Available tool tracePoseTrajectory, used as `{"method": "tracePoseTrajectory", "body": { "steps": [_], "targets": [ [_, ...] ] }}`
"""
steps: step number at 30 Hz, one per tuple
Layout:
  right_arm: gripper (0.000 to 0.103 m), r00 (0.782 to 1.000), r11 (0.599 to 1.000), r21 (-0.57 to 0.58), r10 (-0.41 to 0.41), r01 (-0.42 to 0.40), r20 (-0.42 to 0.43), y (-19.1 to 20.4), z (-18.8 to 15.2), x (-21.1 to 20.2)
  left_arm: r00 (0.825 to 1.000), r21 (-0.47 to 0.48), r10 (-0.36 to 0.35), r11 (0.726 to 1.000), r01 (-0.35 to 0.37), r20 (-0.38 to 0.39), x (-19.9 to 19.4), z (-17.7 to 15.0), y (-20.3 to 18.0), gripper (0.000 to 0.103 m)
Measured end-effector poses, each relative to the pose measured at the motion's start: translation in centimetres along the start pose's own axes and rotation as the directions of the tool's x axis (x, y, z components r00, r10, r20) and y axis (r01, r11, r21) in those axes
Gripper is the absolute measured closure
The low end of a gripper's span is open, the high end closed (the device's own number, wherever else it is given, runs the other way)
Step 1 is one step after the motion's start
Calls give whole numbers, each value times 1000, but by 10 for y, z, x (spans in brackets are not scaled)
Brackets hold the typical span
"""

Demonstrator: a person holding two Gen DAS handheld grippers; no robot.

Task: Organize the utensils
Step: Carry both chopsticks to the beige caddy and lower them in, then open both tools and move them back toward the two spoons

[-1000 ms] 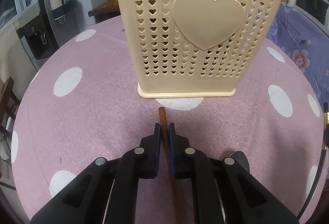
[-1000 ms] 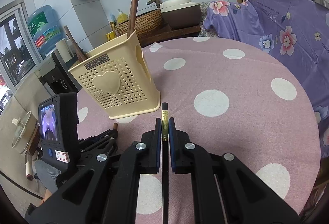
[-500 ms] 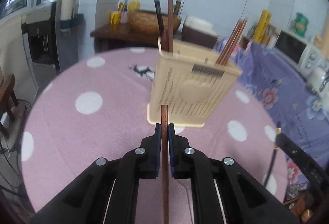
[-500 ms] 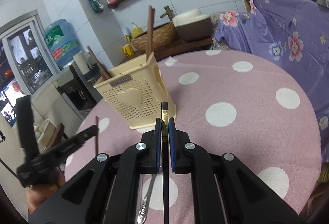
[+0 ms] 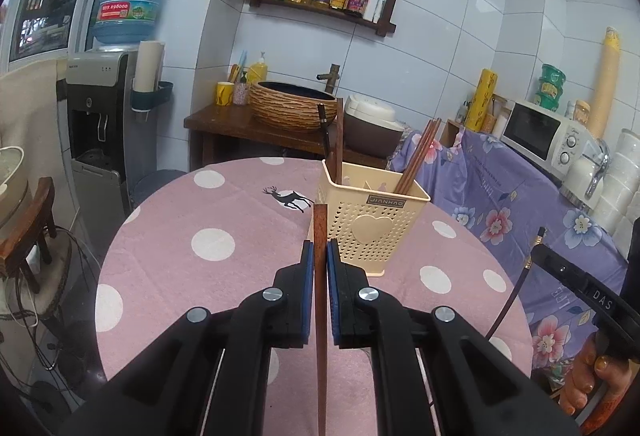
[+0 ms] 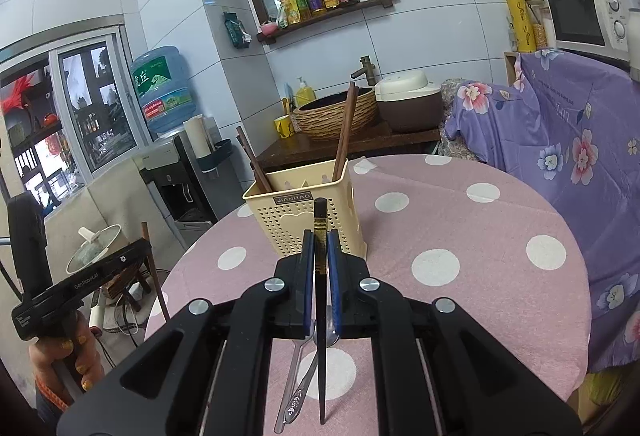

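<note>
A cream utensil holder [image 5: 372,220] with heart-shaped holes stands on the pink polka-dot table [image 5: 216,220], with several chopsticks standing in it. My left gripper [image 5: 319,256] is shut on a brown wooden chopstick [image 5: 319,232], held above the table, short of the holder. My right gripper [image 6: 320,248] is shut on a black chopstick [image 6: 320,220] with a gold band, also raised, facing the holder [image 6: 296,224]. Two metal spoons [image 6: 304,368] lie on the table under the right gripper. The right gripper shows at the right of the left view [image 5: 540,248].
A purple floral cloth [image 6: 568,139] covers a counter right of the table. A water dispenser [image 5: 104,123] stands at the left. A wicker basin [image 5: 292,107] and a rice cooker [image 6: 408,103] sit behind the table. The table edge [image 6: 576,356] is near on the right.
Both grippers have lifted up and back from the table with their chopsticks. The holder now looks smaller and farther, and the room behind it shows.
</note>
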State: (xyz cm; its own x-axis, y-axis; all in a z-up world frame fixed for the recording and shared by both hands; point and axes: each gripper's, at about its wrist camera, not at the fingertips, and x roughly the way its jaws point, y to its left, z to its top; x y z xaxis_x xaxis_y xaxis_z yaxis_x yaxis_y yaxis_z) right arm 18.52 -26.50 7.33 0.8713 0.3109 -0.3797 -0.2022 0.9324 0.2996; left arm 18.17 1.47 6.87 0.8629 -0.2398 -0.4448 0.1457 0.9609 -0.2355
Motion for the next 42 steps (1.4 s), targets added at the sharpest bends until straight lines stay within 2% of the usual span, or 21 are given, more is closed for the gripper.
{"method": "tracePoseTrajectory", "body": {
  "steps": [8, 13, 15, 17, 21, 25, 28, 32, 35, 42],
  "targets": [
    [95, 1000, 1000, -22, 10, -10, 22, 8, 15, -10, 999, 11, -17, 1000, 17, 35, -9, 16, 2, 95],
    [95, 999, 998, -59, 25, -22, 43, 20, 42, -8, 997, 7, -34, 999, 34, 74, -9, 46, -1, 95],
    [95, 998, 997, -78, 28, -23, 56, 27, 57, -4, 994, 5, -28, 1000, 28, 103, -6, 65, -3, 95],
    [95, 997, 996, -91, 25, -18, 67, 33, 77, 4, 992, -2, -56, 998, 56, 117, 3, 89, -8, 95],
    [95, 995, 997, -76, 19, -12, 96, 43, 131, 24, 985, 6, -76, 997, 76, 155, 15, 138, -23, 95],
    [95, 982, 995, -91, -13, 31, 189, 59, 189, 35, 967, 35, -44, 999, 37, 251, 20, 185, -48, 95],
    [95, 976, 993, -97, -47, 69, 215, 65, 209, 52, 960, 56, -3, 998, -13, 282, 35, 200, -64, 95],
    [95, 979, 991, -86, -81, 99, 186, 57, 194, 84, 963, 57, 39, 997, -56, 265, 70, 186, -66, 95],
    [95, 984, 990, -86, -103, 116, 146, 47, 167, 107, 976, 49, 58, 996, -69, 209, 98, 159, -60, 95],
    [95, 990, 989, -58, -134, 137, 46, 23, 120, 146, 992, 30, 75, 996, -79, 100, 136, 102, -40, 95]
  ]
}}
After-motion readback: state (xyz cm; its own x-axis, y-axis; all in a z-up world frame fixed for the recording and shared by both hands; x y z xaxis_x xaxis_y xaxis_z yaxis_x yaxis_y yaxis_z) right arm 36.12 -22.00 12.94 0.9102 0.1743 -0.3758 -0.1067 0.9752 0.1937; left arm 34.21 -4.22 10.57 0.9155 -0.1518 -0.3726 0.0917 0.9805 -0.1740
